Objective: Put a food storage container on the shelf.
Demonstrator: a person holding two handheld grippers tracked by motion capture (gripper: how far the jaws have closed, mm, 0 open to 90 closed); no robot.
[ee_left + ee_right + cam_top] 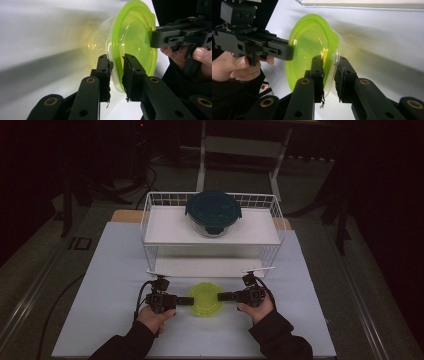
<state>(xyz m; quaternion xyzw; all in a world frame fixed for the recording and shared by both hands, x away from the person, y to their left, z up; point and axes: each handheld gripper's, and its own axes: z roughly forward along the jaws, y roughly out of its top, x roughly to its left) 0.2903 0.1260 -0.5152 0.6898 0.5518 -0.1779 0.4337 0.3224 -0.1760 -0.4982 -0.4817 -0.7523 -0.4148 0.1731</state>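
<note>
Light, thin-walled plastic container (205, 299) with flexible green lid, grasped at opposite rim edges by left gripper (186, 301) and right gripper (223, 296), above the counter (110, 270).

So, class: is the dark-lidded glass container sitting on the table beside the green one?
No, the dark-lidded container sits on the wire shelf.

On the table (100, 320) before us sits the lidded plastic container (205, 299), between our left gripper (188, 301) and right gripper (223, 296), each at its rim. Behind it stands a wire shelf rack (150, 220), with a lidded glass bowl (213, 213) on its upper shelf.
</note>
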